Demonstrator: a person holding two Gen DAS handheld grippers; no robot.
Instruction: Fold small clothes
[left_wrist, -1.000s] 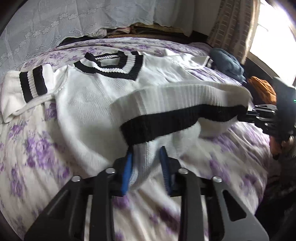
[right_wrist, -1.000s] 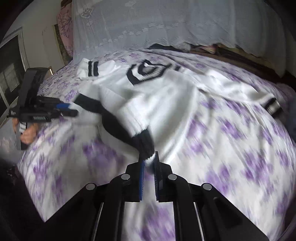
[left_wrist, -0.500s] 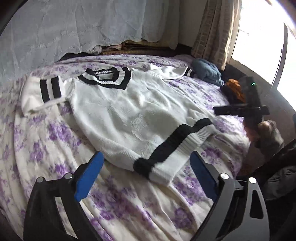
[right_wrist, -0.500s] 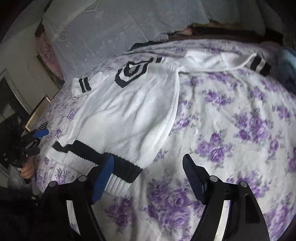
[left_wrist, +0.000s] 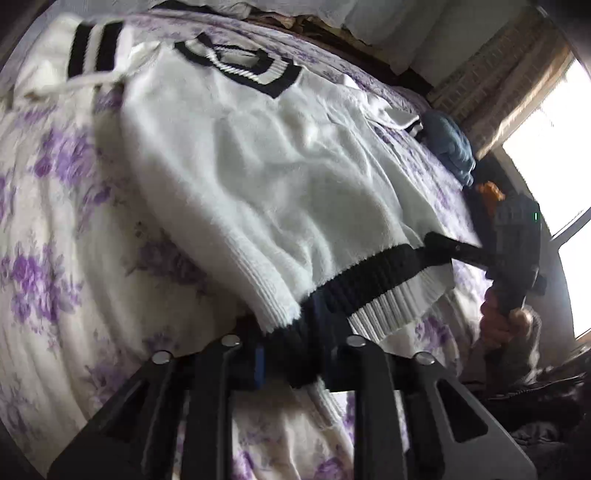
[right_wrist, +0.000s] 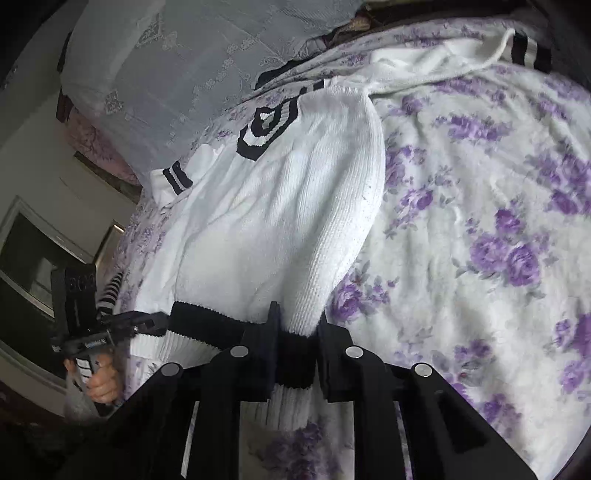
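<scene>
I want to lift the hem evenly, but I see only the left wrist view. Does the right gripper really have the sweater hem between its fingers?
Observer: Yes. In the right wrist view, the right gripper is closing its jaws, and the black band of the hem is between them.
Operator: Is it at the corner, or further in?
Observer: At the corner. The side edge of the sweater runs straight down into the jaws.
Operator: And the sleeve on that side?
Observer: The sleeve lies stretched out on the bedcover, away from the body. Its striped cuff is at the far end.
</scene>
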